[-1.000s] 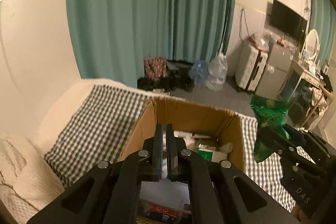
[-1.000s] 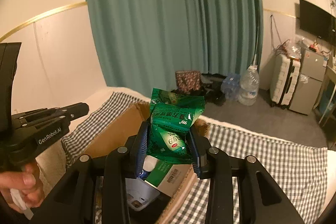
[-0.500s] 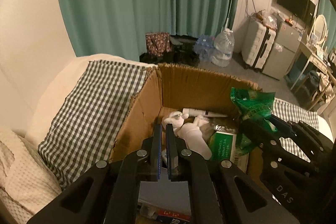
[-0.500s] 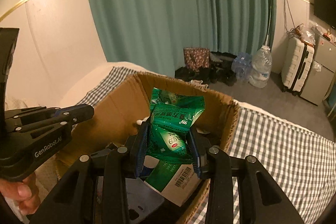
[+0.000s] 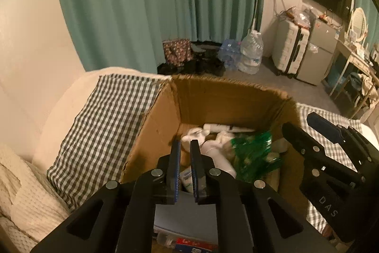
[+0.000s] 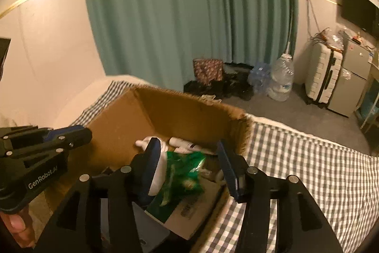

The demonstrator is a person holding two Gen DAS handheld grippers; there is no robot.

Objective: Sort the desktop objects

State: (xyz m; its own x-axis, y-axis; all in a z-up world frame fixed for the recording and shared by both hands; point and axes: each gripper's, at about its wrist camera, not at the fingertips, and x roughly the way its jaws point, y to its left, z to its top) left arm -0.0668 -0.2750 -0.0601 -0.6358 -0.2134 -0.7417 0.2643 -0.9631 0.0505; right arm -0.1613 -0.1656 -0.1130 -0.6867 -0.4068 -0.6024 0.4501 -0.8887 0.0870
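- Checked bedcover under one cardboard box; teal curtain behind.
- One green packet, blurred, between and just beyond the right tongs, loose inside the box. Judged light, soft, crinkly, slippery; best pinched at a sealed edge.
- Right tongs: spread wide, holding nothing.
- Left tongs: nearly closed, narrow gap, empty.
- White bottles ahead: at least two; exact count unclear.

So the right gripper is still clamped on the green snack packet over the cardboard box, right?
Not clamped. In the right wrist view the right gripper stands wide open, and the blurred green snack packet sits free between its fingers, over the other items in the brown cardboard box. The gripper is over the box, as you said.
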